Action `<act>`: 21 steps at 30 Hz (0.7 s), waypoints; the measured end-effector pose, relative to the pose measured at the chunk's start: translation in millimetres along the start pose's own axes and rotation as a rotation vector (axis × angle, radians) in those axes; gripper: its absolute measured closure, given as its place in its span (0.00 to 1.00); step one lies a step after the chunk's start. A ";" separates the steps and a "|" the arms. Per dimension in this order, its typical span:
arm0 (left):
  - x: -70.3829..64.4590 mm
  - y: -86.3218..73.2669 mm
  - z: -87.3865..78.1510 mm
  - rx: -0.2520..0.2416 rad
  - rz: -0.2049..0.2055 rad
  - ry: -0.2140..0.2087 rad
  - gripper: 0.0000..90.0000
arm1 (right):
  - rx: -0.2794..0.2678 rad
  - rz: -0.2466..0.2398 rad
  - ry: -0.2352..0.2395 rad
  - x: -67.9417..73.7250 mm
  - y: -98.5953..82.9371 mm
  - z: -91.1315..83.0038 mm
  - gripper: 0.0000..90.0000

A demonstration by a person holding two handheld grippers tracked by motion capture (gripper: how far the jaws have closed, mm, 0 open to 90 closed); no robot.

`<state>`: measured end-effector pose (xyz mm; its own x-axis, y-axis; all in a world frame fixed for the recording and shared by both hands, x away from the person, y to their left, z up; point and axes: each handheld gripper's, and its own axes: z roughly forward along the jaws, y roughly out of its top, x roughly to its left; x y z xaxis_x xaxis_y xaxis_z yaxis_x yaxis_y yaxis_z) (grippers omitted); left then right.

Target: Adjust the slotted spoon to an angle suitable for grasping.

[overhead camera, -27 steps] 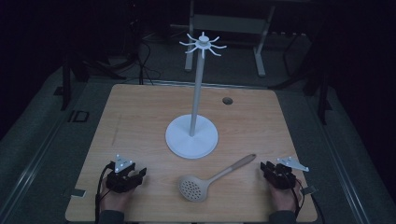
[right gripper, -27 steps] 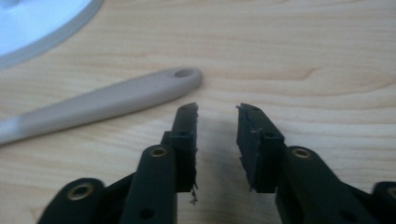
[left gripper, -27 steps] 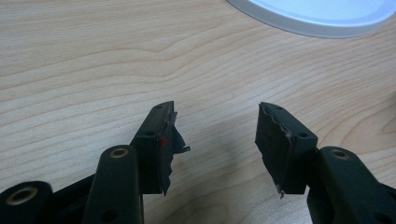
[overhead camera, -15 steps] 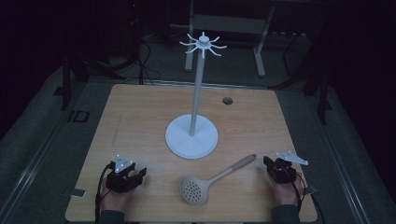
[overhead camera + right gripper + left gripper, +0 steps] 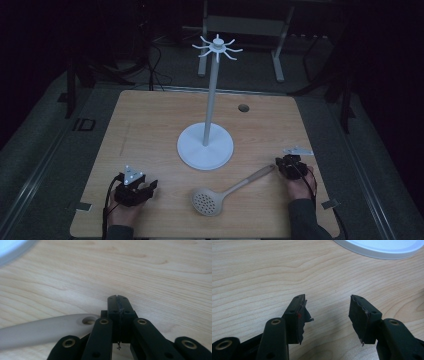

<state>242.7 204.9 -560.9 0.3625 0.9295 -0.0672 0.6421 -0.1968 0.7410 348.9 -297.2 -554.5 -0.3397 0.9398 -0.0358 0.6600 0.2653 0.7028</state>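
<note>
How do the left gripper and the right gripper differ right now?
The left gripper has its jaws spread apart over bare wood; the right gripper has its jaws pressed together with nothing between them. The left gripper sits away from the slotted spoon; the right gripper rests beside the tip of the spoon's handle. Both are black, hand-held, and low over the wooden table.

Light wood worktop [image 5: 150,125], grain visible, small dark hole [image 5: 243,107] near far edge. White round stand base [image 5: 205,145] at centre, ahead of both sets of fingers. Slotted spoon [image 5: 227,191] flat between them, handle end just beside right fingers [image 5: 117,305].
</note>
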 end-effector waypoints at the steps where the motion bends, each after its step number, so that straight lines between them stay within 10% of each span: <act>1: 0.0 0.0 0.0 0.000 0.000 0.000 0.53 | 0.000 0.000 0.000 0.0 0.0 0.0 1.00; 15: -1.0 0.5 -0.2 -0.003 0.000 -0.007 0.53 | 0.061 -0.097 0.077 1.4 -1.5 3.3 1.00; 21: -1.6 0.8 -1.2 -0.012 0.002 -0.005 0.53 | 0.042 -0.052 0.095 3.0 -11.2 -4.1 1.00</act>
<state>241.8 203.6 -559.4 0.3670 0.9277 -0.0686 0.6334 -0.1952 0.7488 337.7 -298.2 -559.6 -0.4354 0.9002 -0.0023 0.6667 0.3242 0.6711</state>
